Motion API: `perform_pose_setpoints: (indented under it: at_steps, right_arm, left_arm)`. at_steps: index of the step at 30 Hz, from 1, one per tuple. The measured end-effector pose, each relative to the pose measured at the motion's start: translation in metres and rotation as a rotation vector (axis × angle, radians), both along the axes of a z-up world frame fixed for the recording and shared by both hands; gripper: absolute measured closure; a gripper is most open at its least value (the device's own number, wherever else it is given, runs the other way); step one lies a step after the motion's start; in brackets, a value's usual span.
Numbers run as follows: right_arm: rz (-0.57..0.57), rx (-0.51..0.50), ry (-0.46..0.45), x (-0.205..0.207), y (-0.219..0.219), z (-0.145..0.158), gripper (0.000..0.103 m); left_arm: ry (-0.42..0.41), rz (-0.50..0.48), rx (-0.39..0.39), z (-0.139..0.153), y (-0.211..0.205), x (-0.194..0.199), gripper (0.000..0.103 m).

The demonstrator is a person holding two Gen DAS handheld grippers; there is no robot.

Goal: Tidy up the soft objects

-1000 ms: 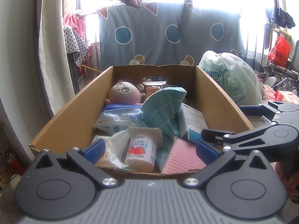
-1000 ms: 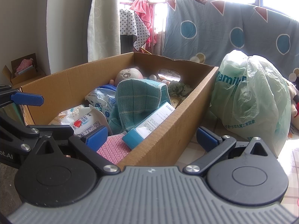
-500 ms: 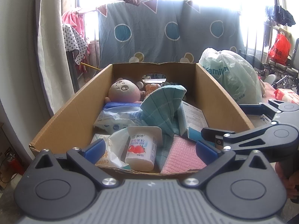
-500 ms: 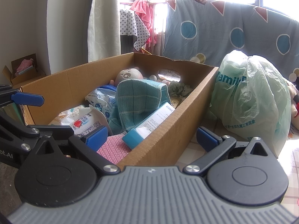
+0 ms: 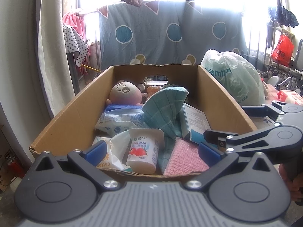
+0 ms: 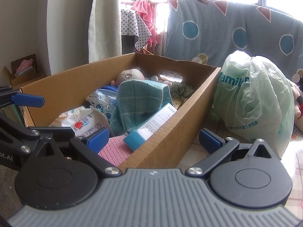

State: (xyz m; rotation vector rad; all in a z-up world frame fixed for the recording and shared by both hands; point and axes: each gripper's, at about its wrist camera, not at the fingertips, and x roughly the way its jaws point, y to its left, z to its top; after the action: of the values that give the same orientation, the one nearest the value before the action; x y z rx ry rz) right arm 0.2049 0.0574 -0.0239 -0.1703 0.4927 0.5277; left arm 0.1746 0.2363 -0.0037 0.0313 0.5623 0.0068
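My left gripper sits at the bottom of its frame with jaws spread wide and nothing between them, just short of the near rim of the cardboard box. My right gripper is equally wide and empty, straddling the box's near right corner.

The soft things lie inside: a teal checked towel humped at centre frame, a plush doll toward the far wall, and a pink nubbly sponge cloth flat at lower right. Around them are stiffer items: a glossy yogurt cup, crinkly wipe packs and a blue-and-white carton.

I judge the towel the easiest first pick. I'd pinch its raised fold from above, closing on fabric only, since the carton leans against it and could drag along.
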Motion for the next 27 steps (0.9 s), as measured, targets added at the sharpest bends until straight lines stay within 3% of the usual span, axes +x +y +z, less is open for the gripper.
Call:
perform_pose_setpoints:
  at_steps: [27]
  right_arm:
    - [-0.004, -0.003, 0.002, -0.0002, 0.0006, 0.0001, 0.001]
  left_arm:
    - [-0.007, 0.005, -0.001, 0.0000, -0.0003, -0.0014, 0.000]
